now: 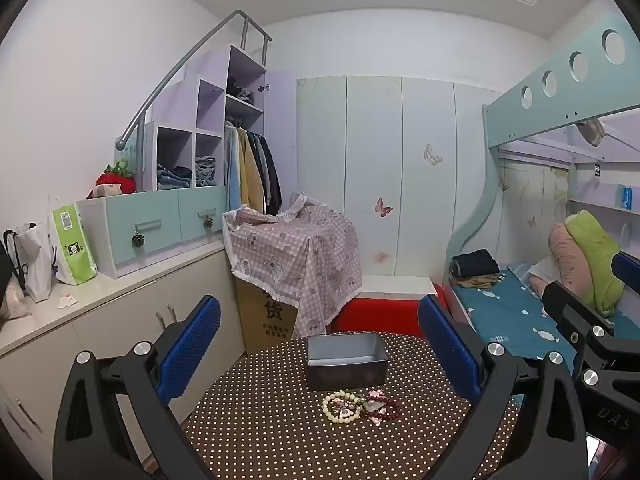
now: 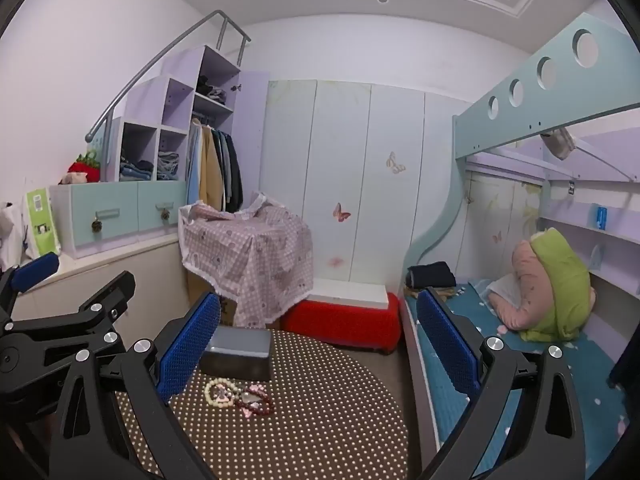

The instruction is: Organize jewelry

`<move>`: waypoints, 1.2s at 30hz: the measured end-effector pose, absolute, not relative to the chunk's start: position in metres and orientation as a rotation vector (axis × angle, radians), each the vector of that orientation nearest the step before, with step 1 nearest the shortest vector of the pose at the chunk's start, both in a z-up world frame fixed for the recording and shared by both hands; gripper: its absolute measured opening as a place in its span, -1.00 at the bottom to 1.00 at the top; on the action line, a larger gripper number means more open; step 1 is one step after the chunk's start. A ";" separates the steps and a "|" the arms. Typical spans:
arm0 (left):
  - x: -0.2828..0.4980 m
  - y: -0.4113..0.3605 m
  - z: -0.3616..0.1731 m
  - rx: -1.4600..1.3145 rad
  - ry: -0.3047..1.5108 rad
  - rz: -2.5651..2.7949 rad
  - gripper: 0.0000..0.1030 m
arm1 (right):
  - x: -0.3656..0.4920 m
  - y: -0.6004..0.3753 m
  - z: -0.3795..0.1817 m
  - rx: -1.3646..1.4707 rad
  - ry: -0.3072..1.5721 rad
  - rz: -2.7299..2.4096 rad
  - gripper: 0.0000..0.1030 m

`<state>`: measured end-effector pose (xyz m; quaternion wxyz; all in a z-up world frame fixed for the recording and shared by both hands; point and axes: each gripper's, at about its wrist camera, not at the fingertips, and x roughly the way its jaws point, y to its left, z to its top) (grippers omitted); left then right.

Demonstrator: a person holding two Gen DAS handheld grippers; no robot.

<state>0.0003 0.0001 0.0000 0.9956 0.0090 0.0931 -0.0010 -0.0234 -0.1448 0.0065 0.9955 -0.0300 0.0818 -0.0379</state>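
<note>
A small pile of jewelry lies on the brown polka-dot table point(image 1: 280, 440): a cream bead bracelet point(image 1: 341, 407), a dark red bead bracelet point(image 1: 388, 409) and small pink bow pieces point(image 1: 376, 394). Behind it stands an open grey metal box point(image 1: 346, 360). My left gripper point(image 1: 320, 356) is open and empty, held above the table with the box and the pile between its blue fingers. My right gripper point(image 2: 320, 350) is open and empty, to the right of the pile point(image 2: 236, 394) and box point(image 2: 237, 352). Each gripper shows at the edge of the other's view.
The table point(image 2: 320, 420) is round. A red stool point(image 2: 340, 320) and a cloth-covered carton point(image 1: 280, 264) stand behind it. A low cabinet with bags point(image 1: 68, 248) runs along the left. A bunk bed point(image 2: 520, 340) with bedding is on the right.
</note>
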 end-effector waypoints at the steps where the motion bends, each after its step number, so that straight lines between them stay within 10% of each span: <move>1: 0.000 0.000 0.000 0.020 0.185 -0.002 0.86 | -0.023 -0.145 0.006 -0.058 0.163 -0.075 0.85; 36: -0.001 -0.003 -0.007 0.030 0.195 0.002 0.86 | -0.025 -0.155 -0.001 -0.059 0.176 -0.077 0.85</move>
